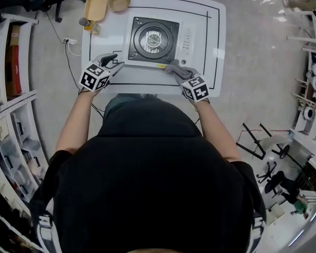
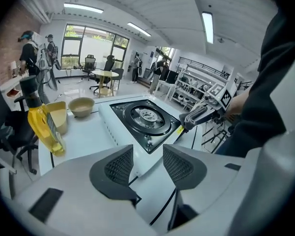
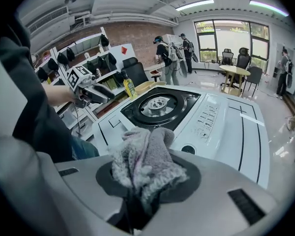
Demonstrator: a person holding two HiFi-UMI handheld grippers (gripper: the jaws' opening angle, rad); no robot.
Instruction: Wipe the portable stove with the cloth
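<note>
Two grips differ: left gripper (image 2: 147, 165) fingers part-open, nothing btwn; right gripper (image 3: 146, 183) fingers pinched on grey cloth (image 3: 143, 163), at 5 o'clock edge of portable stove (image 1: 185, 42). Risk: bunched cloth could snag burner ring (image 1: 154, 38) or pull free; unheld stove could skid. White table (image 1: 213, 51), black lines; bowl (image 1: 119, 1) at 11 o'clock; workshop shelving (image 1: 10, 115) around.
</note>
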